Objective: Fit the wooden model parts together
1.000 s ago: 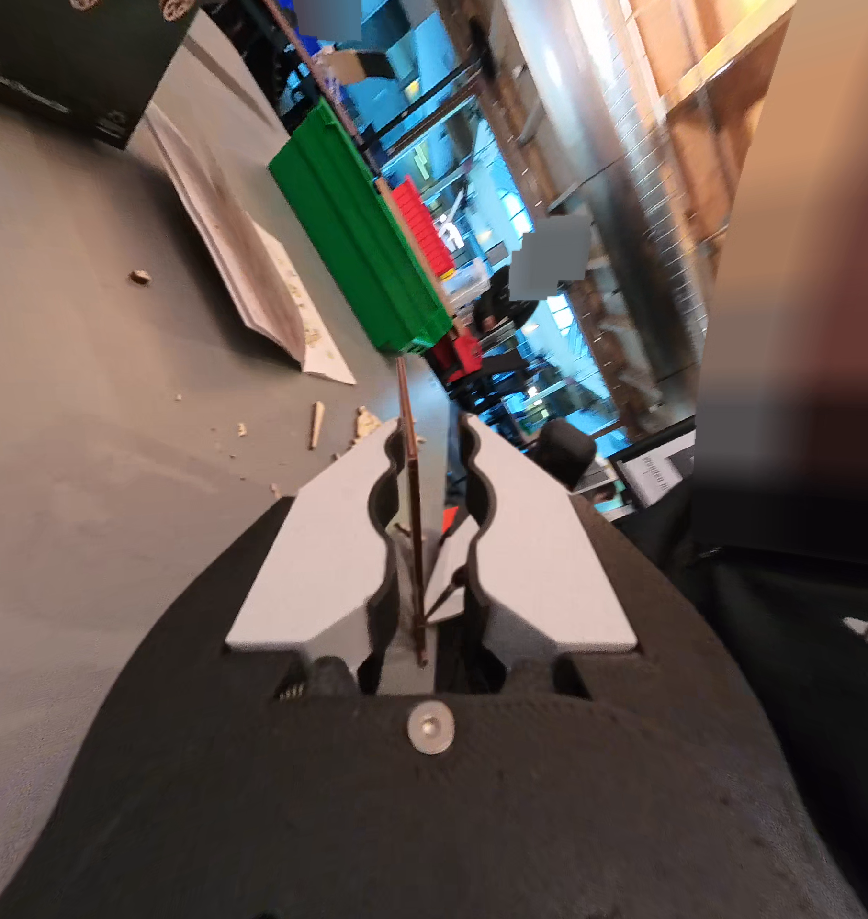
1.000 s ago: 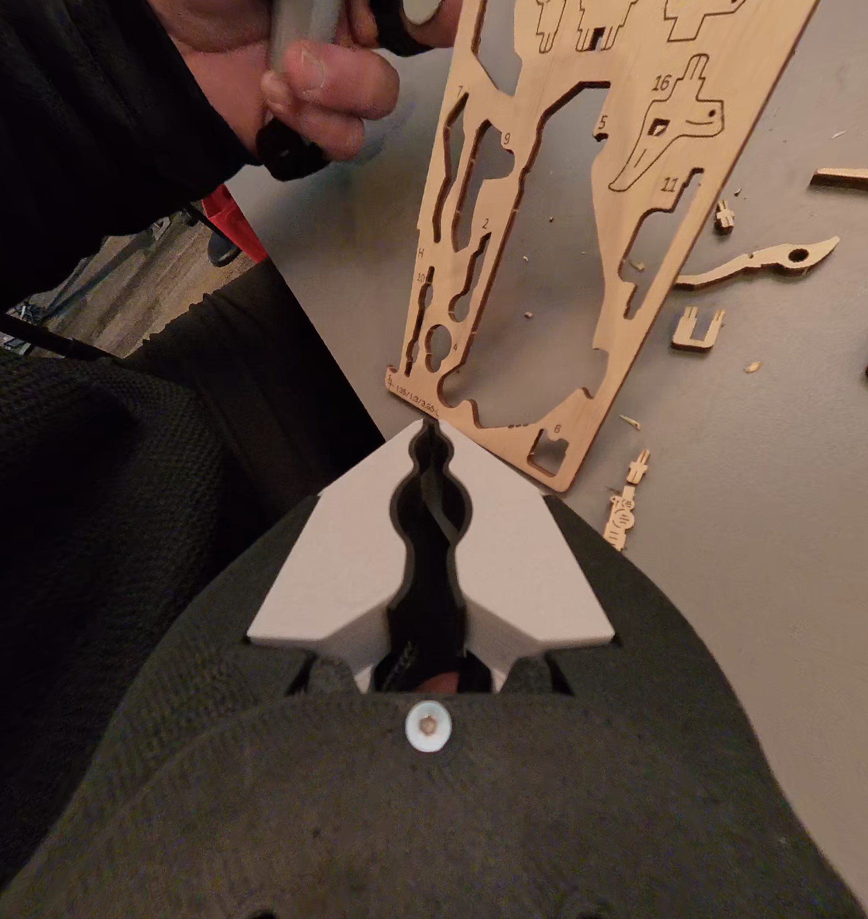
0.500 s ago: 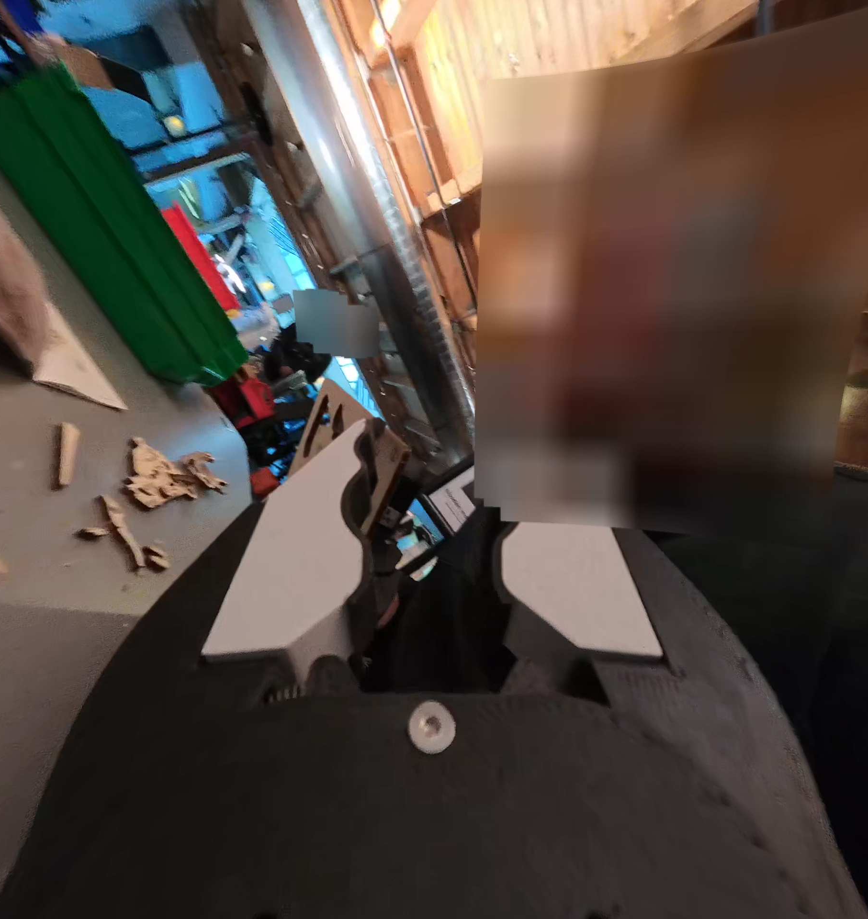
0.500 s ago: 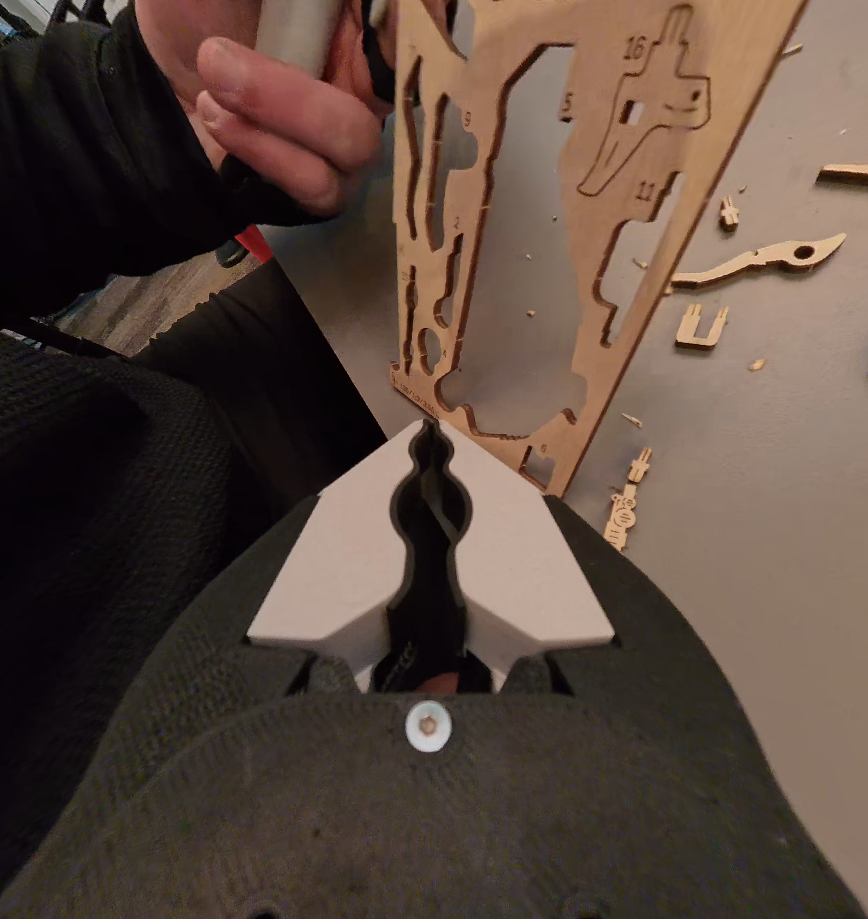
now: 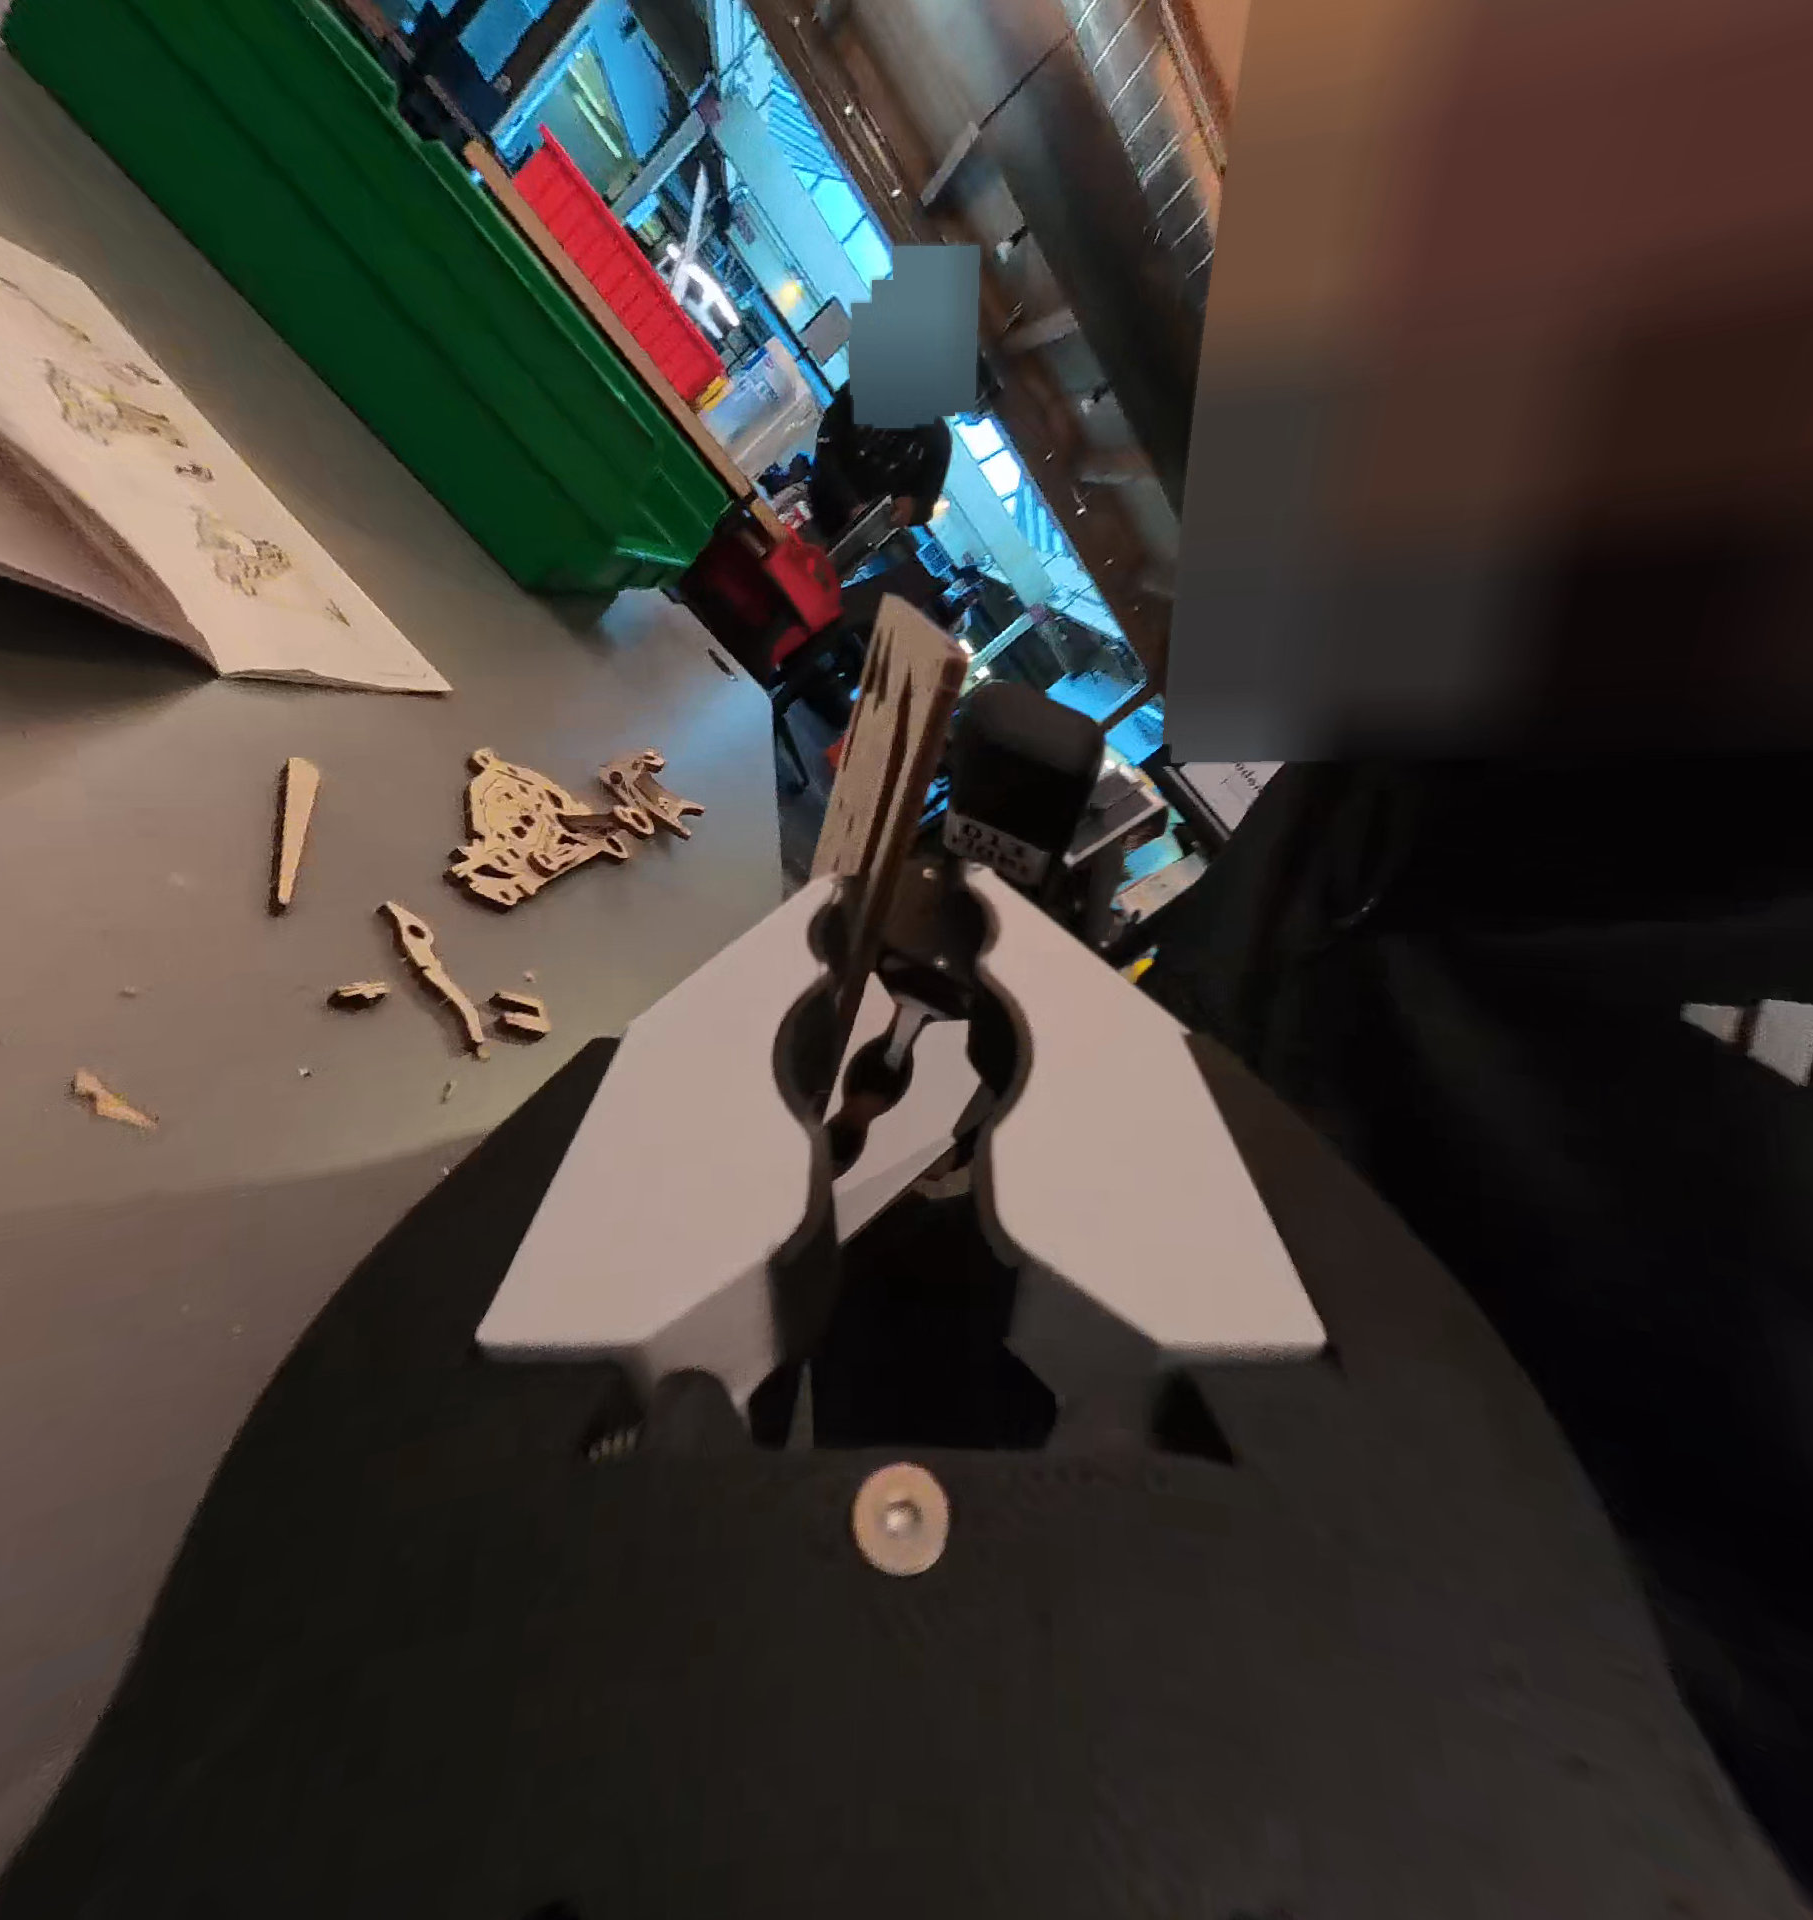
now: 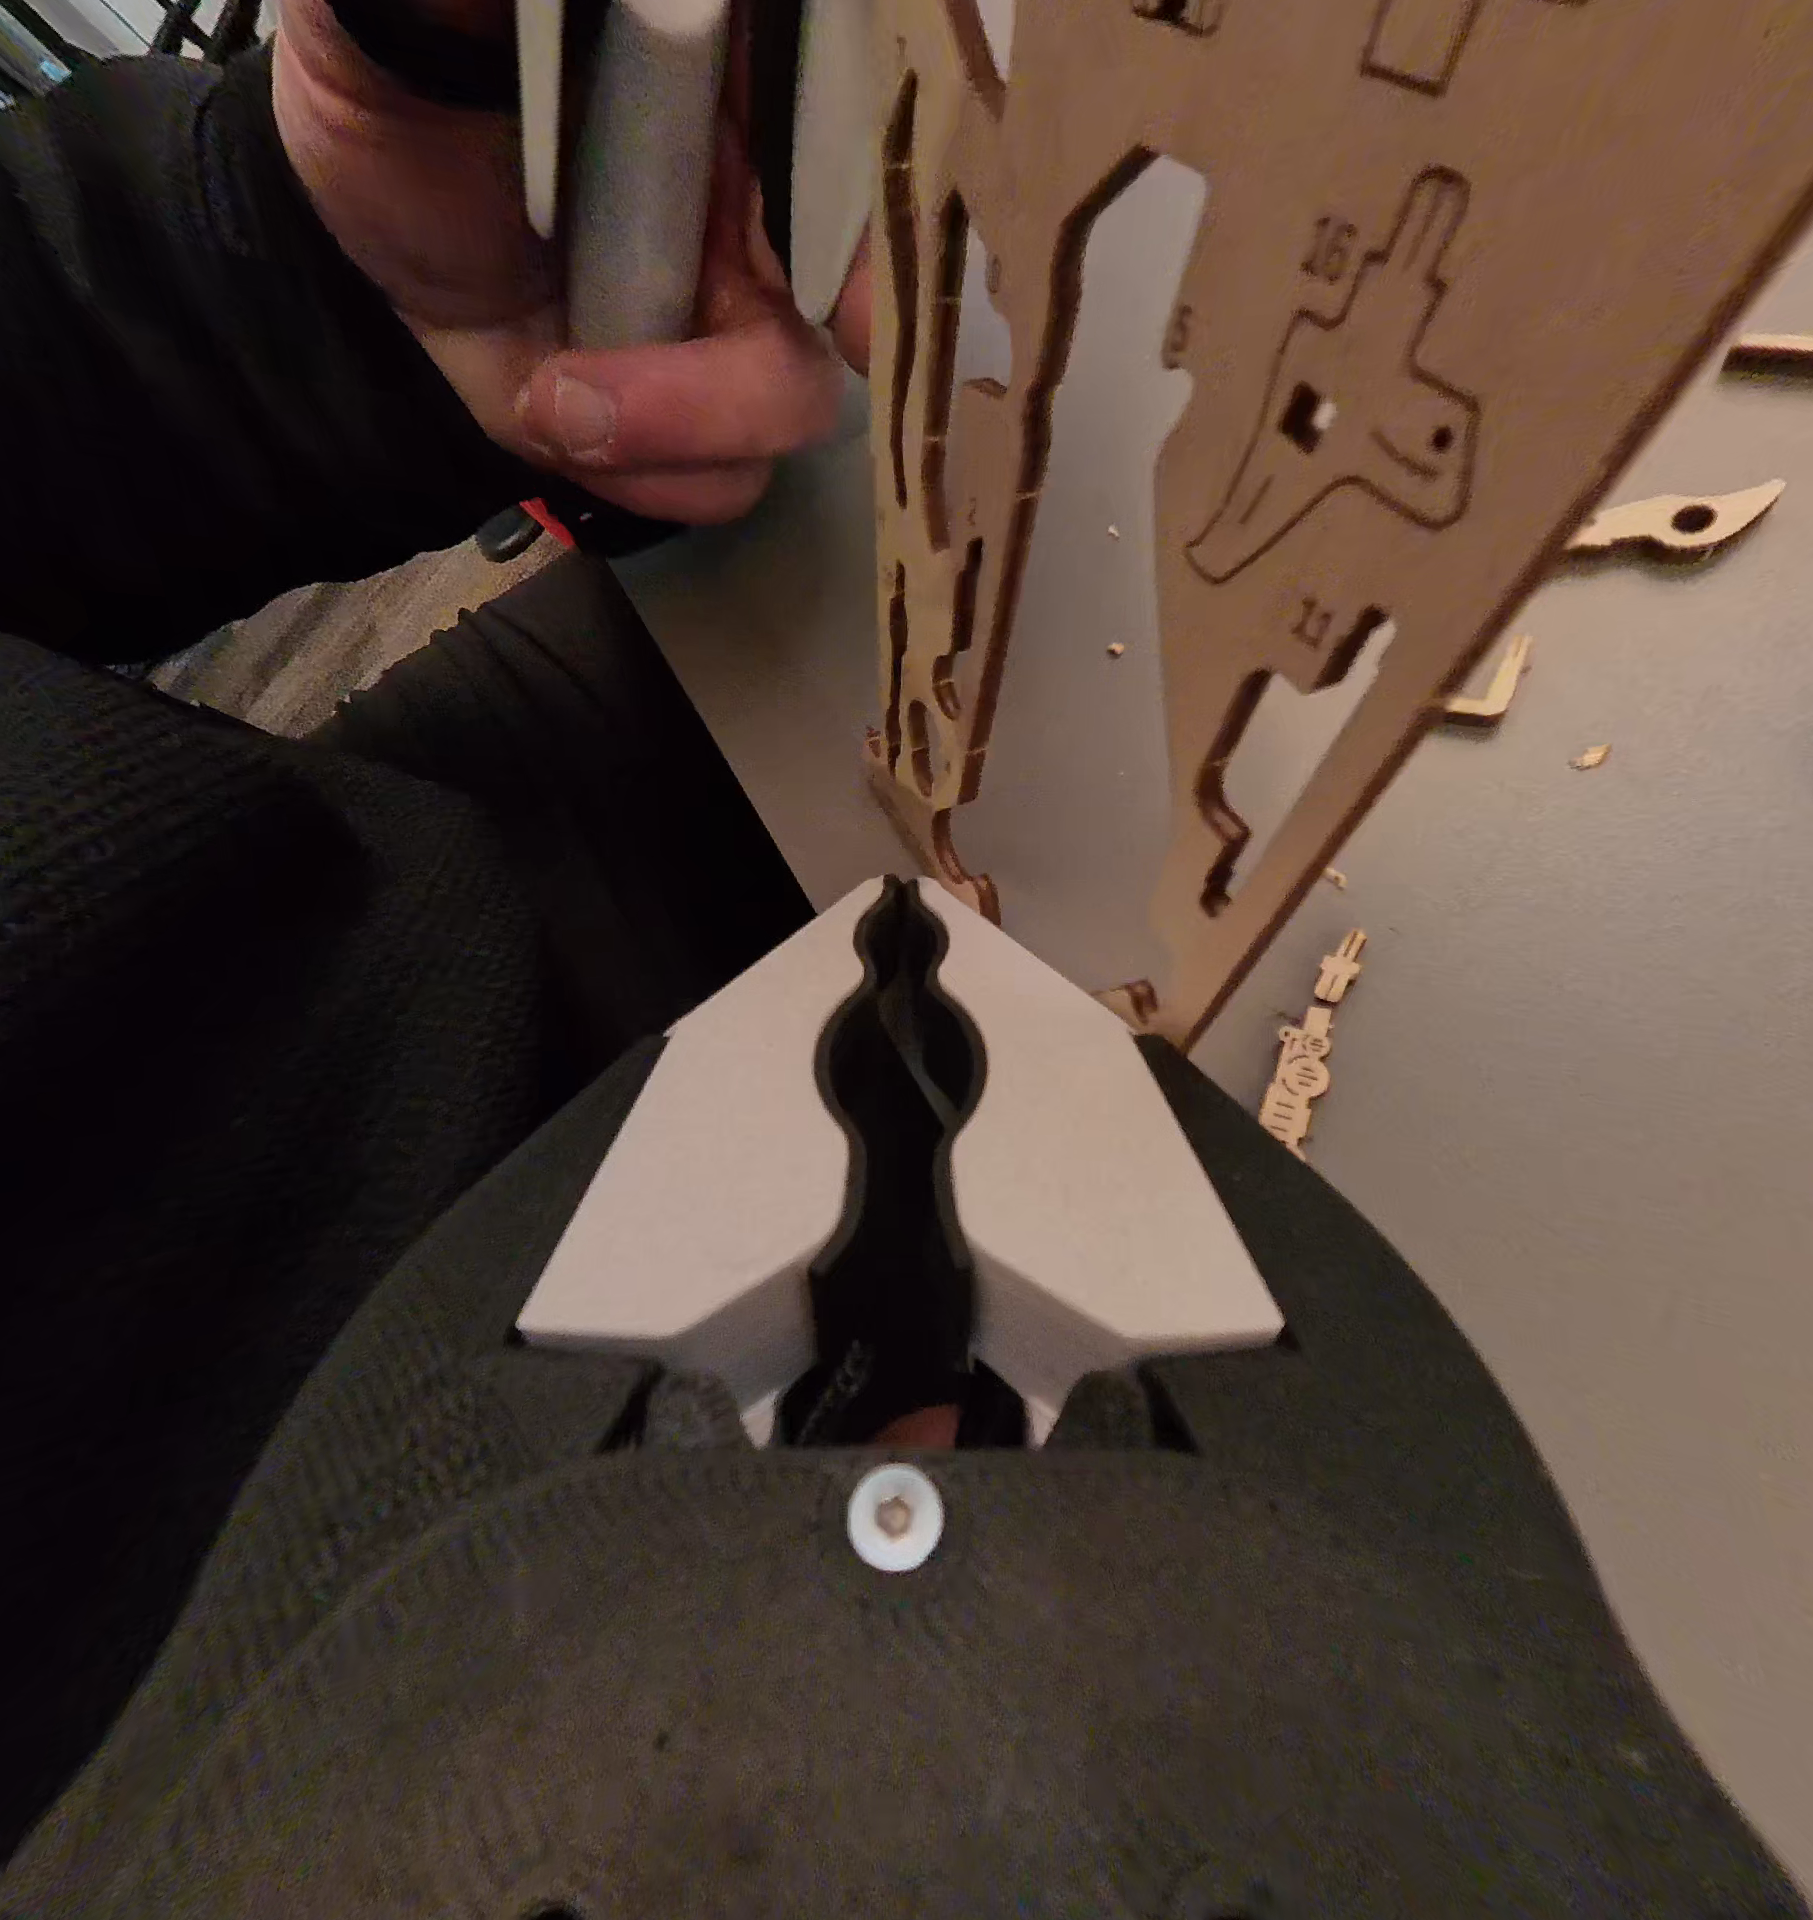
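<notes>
Left gripper [image 5: 897,914]: jaws partly spread, plywood parts sheet [image 6: 1328,343] edge-on between them against the left pad; right-pad contact not discernible. Sheet's long axis runs forward past those tips, ending just ahead-right of right gripper [image 6: 904,883], tips pressed together, nothing between them, nearer the uncut cross-shaped part [image 6: 1349,416].

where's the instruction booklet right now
In the left wrist view the booklet lies open on the grey table at far left, beside the green bin, beyond the loose wooden parts.
</notes>
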